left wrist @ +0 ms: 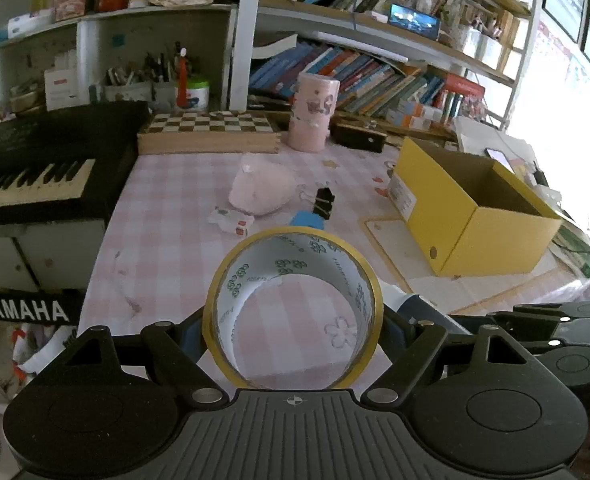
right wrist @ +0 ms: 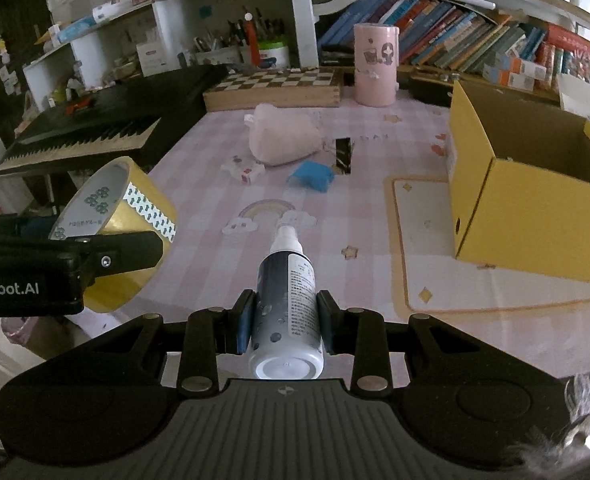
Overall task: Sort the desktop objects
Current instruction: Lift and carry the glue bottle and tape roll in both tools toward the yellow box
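Nearest the lens, lower centre of left wrist view: left gripper (left wrist: 293, 320), jaws wide and clamped on roll of yellow tape (left wrist: 293, 308), raised above pink checked tablecloth (left wrist: 167, 248).
Left edge: black keyboard (left wrist: 35, 172).
Centre: chessboard box (left wrist: 211, 132), pink pouch (left wrist: 259, 192), small white packet (left wrist: 233, 220), blue object (left wrist: 309, 220), black binder clip (left wrist: 323, 202).
Behind: pink cylindrical tin (left wrist: 313, 114).
Right: open yellow box (left wrist: 475, 204), standing on tablecloth.

Lower centre of right wrist view: right gripper (right wrist: 285, 322), jaws narrow, pinching spray bottle (right wrist: 287, 308), nozzle pointing away.
Left edge there: tape roll in other gripper.
Far right: yellow box again, well apart from both held items.
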